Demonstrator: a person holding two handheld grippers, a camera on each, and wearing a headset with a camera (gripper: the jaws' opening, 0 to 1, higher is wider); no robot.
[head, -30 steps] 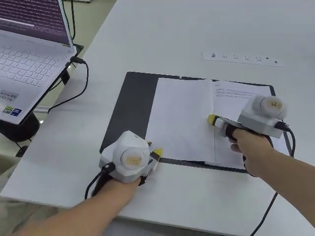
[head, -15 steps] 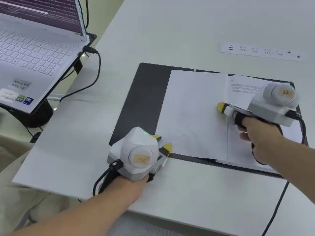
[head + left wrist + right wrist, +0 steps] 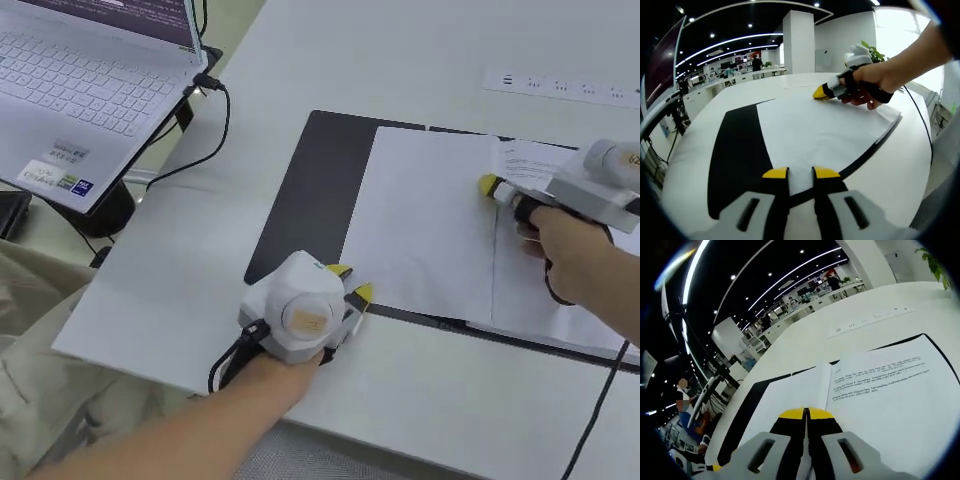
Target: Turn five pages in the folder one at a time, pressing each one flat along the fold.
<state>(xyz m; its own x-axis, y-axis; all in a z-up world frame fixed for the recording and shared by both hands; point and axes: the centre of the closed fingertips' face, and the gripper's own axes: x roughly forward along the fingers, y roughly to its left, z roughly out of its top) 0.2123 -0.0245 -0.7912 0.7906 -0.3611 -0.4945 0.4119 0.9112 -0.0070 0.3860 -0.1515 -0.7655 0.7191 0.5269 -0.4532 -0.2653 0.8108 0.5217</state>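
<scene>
page-pressing step in hand: the folder (image 3: pixel 298 190) lies open on a white table (image 3: pixel 420 60), and a blank page (image 3: pixel 420 230) lies flat over the folder's left half, leaving a strip of black cover bare at the folder's left edge. the right gripper (image 3: pixel 489 185) has its yellow tips pinched together with nothing between them, lying low on the blank page just beside the fold (image 3: pixel 495 250) at the folder's middle; a printed page (image 3: pixel 535 160) fills the folder's right half. the right hand (image 3: pixel 570 250) wraps the handle, its forearm coming in over the folder's lower right corner. the left gripper (image 3: pixel 352 282) sits at the folder's near edge, tips parted by a narrow gap and gripping nothing, just over the blank page's bottom edge, with the left forearm (image 3: pixel 190 440) reaching in from below the folder. judged from this, the next move calls for drawing the closed right tips along the fold to flatten it, the left steadying the near edge, then lifting the printed page. how many pages are done cannot be told. a laptop (image 3: pixel 90 90) stands well off the folder's left, a power strip (image 3: pixel 560 88) beyond the folder's far edge.
</scene>
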